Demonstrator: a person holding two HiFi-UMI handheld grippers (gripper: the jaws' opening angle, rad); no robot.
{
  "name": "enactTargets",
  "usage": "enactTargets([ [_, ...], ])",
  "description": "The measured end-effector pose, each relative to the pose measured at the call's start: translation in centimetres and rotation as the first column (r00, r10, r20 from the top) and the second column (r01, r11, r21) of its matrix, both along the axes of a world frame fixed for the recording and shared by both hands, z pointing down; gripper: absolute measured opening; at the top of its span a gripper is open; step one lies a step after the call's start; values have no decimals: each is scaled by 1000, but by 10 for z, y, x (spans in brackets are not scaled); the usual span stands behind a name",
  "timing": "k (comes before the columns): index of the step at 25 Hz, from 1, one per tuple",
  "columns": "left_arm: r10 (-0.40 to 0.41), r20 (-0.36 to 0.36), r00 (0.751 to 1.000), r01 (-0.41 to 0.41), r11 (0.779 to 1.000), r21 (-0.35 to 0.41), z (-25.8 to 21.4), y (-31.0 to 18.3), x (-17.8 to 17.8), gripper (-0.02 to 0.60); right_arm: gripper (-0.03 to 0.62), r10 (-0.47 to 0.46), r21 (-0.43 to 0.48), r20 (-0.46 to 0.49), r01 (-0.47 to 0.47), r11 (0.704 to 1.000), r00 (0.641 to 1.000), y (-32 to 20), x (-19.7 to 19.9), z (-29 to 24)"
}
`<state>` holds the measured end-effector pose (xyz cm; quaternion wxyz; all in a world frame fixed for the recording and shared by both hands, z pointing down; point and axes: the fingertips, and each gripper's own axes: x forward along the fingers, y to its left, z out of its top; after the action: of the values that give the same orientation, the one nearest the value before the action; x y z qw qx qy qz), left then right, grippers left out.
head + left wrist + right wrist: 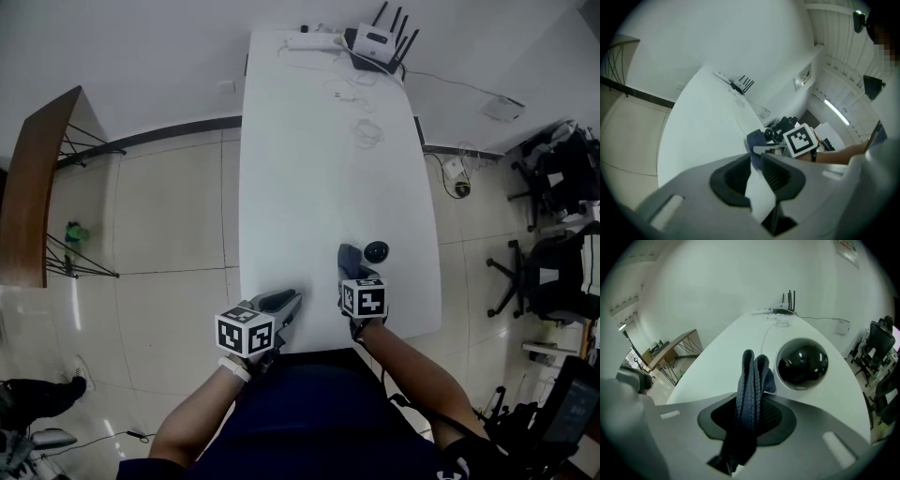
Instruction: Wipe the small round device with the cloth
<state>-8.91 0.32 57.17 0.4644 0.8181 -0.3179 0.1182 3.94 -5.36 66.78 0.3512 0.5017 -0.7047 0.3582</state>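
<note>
The right gripper [751, 401] was clamped on a folded dark blue cloth [750, 376], which stood up between its jaws. The small round device [802, 363], a glossy black dome on a white base, sat on the white surface [309, 169] just beside the cloth, to its right; whether the two touched could not be told. The left gripper [757, 163] hung at the near edge of the surface, jaws only narrowly apart with nothing between them. A router [375, 39] stood at the far end.
</note>
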Motion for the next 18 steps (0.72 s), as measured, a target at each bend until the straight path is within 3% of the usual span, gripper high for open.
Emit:
enactTargets([
  [5, 48, 5, 999, -48, 999, 11, 3, -3, 22, 69, 98, -50, -124, 15, 51, 991, 999, 43, 37, 4],
  [9, 105, 40, 994, -108, 992, 72, -8, -14, 56, 69, 98, 63, -157, 38, -57, 986, 997, 57, 97, 13],
  [12, 173, 42, 984, -177, 978, 114, -21, -19, 86, 75, 98, 108, -98, 207, -89, 991, 972, 49, 100, -15],
  [13, 195, 25, 980, -197, 973, 118, -26, -18, 97, 88, 98, 101, -71, 305, -83, 994, 947, 45, 92, -33],
  [15, 220, -47, 974, -215, 972, 94, -32, -15, 119, 134, 99, 56, -13, 508, -58, 998, 860, 42, 74, -73],
  [18, 207, -230, 951, -209, 978, 20, -40, -8, 142, 215, 100, -53, 70, 749, 1, 998, 660, 47, 50, -127],
])
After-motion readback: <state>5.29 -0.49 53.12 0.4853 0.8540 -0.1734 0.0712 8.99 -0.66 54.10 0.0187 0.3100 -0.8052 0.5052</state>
